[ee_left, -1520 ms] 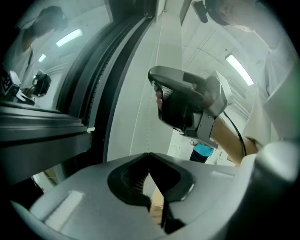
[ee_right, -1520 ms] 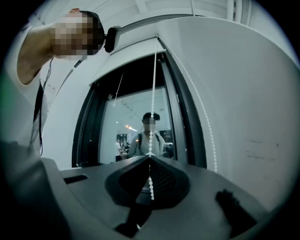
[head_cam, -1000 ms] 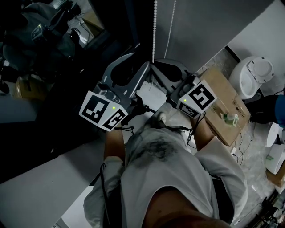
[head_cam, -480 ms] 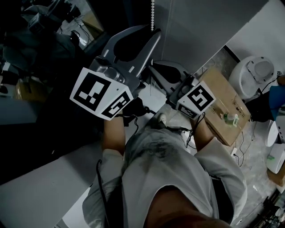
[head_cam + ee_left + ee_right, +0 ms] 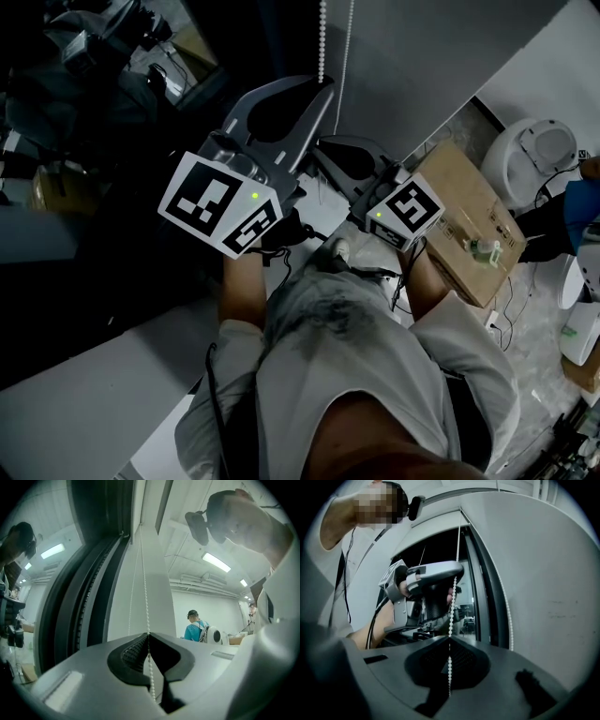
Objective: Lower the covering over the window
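We take the bead chain as our mark; it hangs straight down just beside the dark window frame, with a second, thinner strand running parallel on its wall side. The covering itself we cannot pick out with any certainty. The left gripper has just been closing its jaws with the chain between them; in the left gripper view its tips meet on the beads, pinching them, and the chain runs on down through the hollow behind the tips. The right gripper sits lower on the same chain, just under the left one; in the right gripper view its jaws are pressed together on the beads, and the left gripper shows above, clamped on the same strand. Each gripper's marker cube faces up toward the head camera, on our side of the chain. A cardboard box lies on the floor well to the right of the chain. Far behind the chain in the left gripper view stands a person in a blue top.
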Available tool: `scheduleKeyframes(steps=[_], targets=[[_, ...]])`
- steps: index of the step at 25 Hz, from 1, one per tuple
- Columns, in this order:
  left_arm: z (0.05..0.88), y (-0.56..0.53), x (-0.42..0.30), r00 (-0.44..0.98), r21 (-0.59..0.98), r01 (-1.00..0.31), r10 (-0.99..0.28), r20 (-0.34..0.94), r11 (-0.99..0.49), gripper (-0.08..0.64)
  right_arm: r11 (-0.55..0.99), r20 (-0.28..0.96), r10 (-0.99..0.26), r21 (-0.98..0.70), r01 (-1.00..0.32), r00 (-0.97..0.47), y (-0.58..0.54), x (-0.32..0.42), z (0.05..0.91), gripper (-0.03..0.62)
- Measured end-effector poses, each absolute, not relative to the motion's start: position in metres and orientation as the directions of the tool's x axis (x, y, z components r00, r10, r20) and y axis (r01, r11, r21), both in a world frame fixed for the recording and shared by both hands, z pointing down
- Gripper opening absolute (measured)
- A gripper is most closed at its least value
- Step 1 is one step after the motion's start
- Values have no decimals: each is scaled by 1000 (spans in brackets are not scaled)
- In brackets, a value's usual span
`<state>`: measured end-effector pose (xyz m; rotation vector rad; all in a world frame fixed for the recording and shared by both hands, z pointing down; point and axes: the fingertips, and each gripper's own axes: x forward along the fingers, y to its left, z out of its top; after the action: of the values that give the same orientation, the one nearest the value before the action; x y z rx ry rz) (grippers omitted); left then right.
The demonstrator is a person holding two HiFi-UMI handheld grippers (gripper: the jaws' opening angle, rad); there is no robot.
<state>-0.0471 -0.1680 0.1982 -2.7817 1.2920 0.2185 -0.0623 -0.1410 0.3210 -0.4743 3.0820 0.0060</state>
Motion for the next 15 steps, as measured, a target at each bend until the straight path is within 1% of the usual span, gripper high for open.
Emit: scheduleKeyframes(steps=[15], targets=[[276, -162, -52, 622, 131, -771, -781, -56, -623, 15, 955, 136, -274, -81, -287, -952, -132, -69, 400, 17]])
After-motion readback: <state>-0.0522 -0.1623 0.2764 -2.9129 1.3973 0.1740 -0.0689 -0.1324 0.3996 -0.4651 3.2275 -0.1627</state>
